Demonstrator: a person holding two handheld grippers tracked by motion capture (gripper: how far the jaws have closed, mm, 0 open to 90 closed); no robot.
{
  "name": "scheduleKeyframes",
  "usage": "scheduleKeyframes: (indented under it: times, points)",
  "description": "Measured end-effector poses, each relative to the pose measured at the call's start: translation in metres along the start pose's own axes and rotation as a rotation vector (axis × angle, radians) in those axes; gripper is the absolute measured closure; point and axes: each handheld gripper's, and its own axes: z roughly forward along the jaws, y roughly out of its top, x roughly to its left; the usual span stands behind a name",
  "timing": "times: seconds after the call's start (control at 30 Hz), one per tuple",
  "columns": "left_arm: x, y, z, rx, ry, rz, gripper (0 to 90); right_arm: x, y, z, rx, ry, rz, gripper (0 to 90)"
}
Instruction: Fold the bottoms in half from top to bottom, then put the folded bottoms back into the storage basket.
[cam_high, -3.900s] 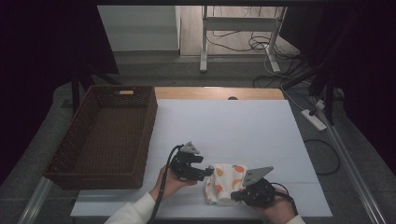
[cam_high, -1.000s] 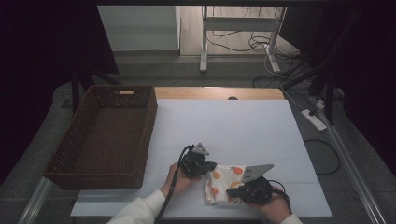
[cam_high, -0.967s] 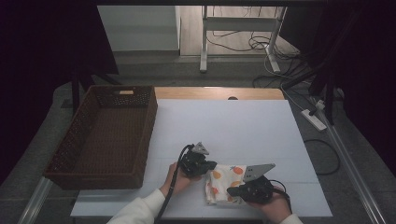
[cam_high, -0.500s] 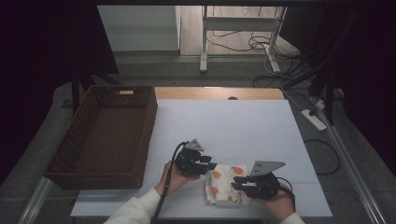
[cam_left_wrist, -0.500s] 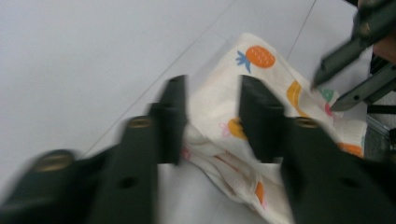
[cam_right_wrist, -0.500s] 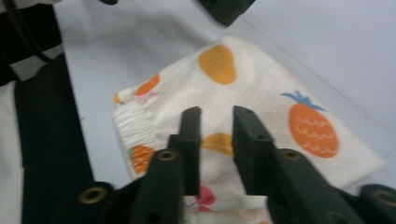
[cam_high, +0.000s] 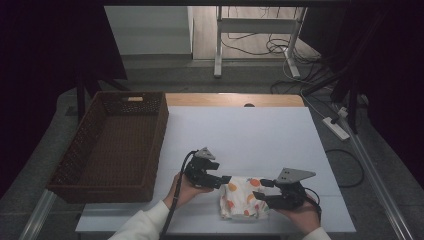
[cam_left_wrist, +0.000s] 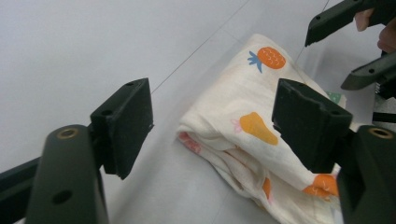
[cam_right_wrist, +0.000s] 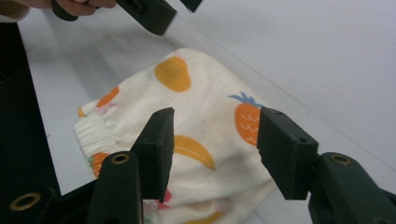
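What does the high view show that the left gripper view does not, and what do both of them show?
High view alone: the brown wicker basket at the table's left, the floor with cables behind, and the left gripper from above. Left gripper view alone: close print detail, a pineapple and the folded edge. Shared: the fruit-print cloth on the white table, and the right gripper; both grippers' jaws have just been opening, clear of the cloth.

Cloth's (cam_right_wrist: 187, 154) near edge behind the tongs, perhaps folded under
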Motion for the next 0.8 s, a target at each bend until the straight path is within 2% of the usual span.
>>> scheduleKeyframes:
  times: [0.37,0.47,0.8]
  points:
    - [0.003,0.002,0.004,0.033,-0.046,-0.024,20.9,-0.013,-0.008,-0.015,-0.024,-0.049,0.04,44.9]
    - [0.003,0.001,0.006,0.041,-0.053,-0.033,19.8,-0.014,-0.008,-0.015,-0.023,-0.047,0.042,44.8]
    - [0.001,0.003,0.01,0.047,-0.049,-0.031,18.3,-0.013,-0.008,-0.015,-0.016,-0.05,0.035,44.8]
